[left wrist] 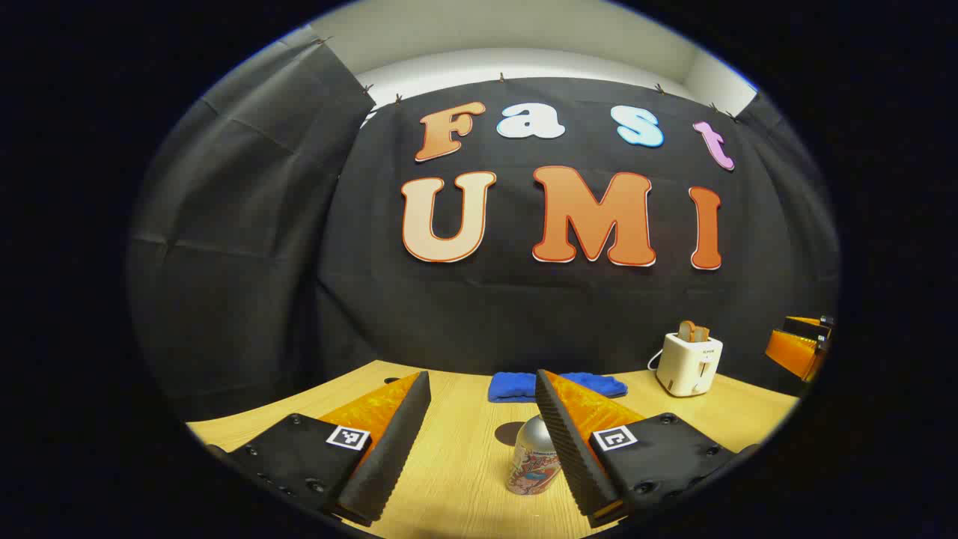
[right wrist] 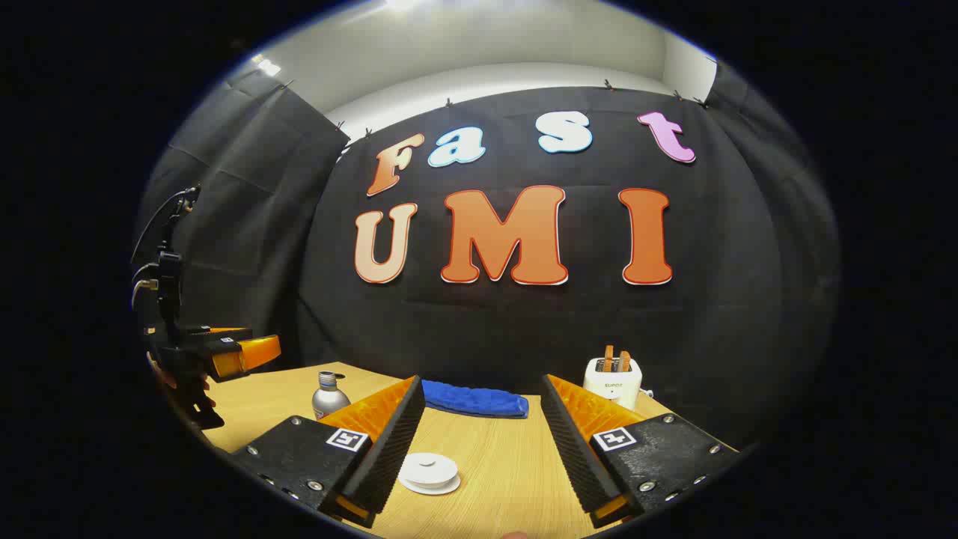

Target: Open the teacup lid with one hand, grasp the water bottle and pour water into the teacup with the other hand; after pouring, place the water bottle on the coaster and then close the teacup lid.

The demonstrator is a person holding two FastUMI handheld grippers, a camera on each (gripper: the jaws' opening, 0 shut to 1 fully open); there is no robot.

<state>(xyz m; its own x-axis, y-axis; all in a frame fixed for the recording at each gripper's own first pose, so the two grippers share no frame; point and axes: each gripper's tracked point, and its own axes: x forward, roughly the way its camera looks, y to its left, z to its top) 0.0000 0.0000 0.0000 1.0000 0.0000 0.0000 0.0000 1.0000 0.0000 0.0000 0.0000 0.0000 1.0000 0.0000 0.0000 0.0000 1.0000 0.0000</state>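
On the wooden tabletop [left wrist: 456, 464], the left tool [left wrist: 483, 404] hangs wide open and empty over the printed metal water bottle [left wrist: 533, 460] — likely smooth and slippery, best gripped mid-body — while the right tool [right wrist: 483, 408], equally open, hovers above the white lidded teacup [right wrist: 429, 471].

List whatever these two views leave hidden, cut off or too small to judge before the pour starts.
- Water bottle: in the left gripper view the left tool's finger covers its right side; in the right gripper view the right tool's finger hides its base.
- Teacup lid: in the right gripper view the cup under it is hard to make out; a finger crosses its left edge.
- Coaster: a dark patch mostly behind the bottle.
- Toaster label: too small.
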